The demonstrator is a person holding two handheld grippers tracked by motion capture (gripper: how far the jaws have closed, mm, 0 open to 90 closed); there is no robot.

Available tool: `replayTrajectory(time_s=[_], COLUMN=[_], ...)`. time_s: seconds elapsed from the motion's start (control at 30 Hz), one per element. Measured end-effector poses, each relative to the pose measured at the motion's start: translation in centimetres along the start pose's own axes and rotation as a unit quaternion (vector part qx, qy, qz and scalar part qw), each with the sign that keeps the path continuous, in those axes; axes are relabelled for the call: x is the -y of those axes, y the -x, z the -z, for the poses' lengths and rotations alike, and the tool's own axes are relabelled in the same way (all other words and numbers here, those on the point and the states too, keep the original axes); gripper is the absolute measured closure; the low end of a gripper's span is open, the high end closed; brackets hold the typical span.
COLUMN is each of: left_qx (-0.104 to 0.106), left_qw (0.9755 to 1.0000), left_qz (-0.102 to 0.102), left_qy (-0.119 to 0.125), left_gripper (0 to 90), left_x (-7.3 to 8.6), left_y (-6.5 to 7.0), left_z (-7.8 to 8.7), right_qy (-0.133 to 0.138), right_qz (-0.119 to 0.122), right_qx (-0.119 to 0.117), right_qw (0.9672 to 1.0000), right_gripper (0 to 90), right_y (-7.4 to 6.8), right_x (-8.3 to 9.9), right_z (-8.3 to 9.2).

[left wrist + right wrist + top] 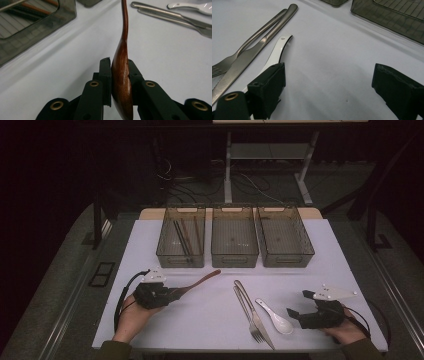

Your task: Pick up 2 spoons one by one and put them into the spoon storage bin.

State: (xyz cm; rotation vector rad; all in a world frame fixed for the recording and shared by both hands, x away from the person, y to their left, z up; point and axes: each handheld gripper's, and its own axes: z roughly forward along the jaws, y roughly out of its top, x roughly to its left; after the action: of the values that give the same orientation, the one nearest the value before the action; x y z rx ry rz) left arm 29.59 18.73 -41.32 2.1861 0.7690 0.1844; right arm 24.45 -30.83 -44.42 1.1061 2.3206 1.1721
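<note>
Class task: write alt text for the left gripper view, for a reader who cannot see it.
The left gripper clamps the bowl of a reddish-brown wooden spoon, its handle pointing away over the white table. A smoky transparent plastic bin sits upper left.

A dim room surrounds a white-topped table (150, 270), beyond which a dark grey floor (65, 270) carries tangled cables (175, 180) and the pale metal legs of another desk (228, 170), with black stands at both sides.

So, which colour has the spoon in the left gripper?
Reddish-brown wooden spoon, best in the left gripper view.
</note>
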Motion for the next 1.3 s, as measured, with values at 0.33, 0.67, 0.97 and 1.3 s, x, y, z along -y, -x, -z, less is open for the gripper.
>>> replayTrajectory(time_s=[0.33, 0.67, 0.97, 1.3], left_qx=[-0.003, -0.009, -0.016, -0.012], left_qw=[0.9999, 0.9994, 0.9987, 0.9980], left_qz=[0.000, -0.010, -0.010, -0.007], left_qy=[0.014, 0.031, 0.047, 0.061], left_gripper=[78.4, 78.4, 78.4, 78.4], left_x=[-1.9, -4.2, -6.1, -8.7], left_y=[0.4, 0.6, 0.5, -0.1], left_z=[-1.1, -2.4, -3.3, -4.7], right_qy=[0.000, -0.001, -0.001, 0.001], right_qz=[0.000, -0.001, -0.002, -0.004], right_qx=[0.002, 0.003, 0.003, 0.002], right_qw=[1.0000, 1.0000, 1.0000, 1.0000], right_gripper=[12.0, 12.0, 12.0, 12.0], right_y=[0.1, 0.1, 0.1, 0.2], right_x=[0.0, 0.1, 0.1, 0.0], right_z=[-0.1, -0.1, -0.1, 0.0])
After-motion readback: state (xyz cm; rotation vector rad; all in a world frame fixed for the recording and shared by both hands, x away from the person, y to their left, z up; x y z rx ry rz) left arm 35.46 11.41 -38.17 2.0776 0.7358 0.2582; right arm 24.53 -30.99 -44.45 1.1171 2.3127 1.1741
